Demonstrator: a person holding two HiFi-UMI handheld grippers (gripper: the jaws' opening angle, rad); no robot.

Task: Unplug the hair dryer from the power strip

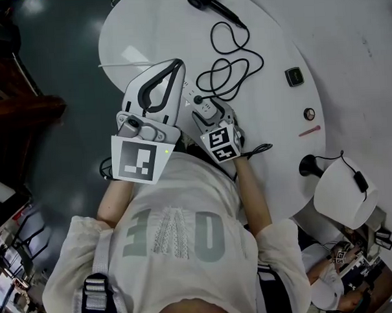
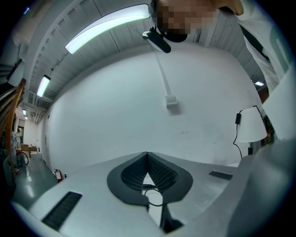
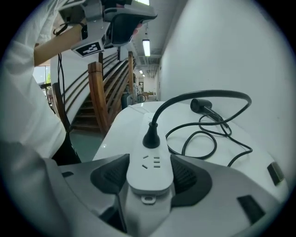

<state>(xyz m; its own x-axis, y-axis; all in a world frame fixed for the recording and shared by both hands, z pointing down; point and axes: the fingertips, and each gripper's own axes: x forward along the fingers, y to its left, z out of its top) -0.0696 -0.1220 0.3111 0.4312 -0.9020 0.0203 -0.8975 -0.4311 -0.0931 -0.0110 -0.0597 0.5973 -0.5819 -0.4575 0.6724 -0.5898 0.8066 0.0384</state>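
Observation:
The white power strip lies on the white table with its near end between the jaws of my right gripper, which stand wide open on either side of it. A black plug sits in the strip. Its cord loops across the table to the black hair dryer at the far end. My left gripper hovers just left of the strip, shut and empty, pointing level. In the head view my right gripper covers the strip's near end.
On the table's right side are a small black device, a round item and a pink pen. A white lamp stands at the near right. The table edge curves close on the left; wooden stairs lie beyond.

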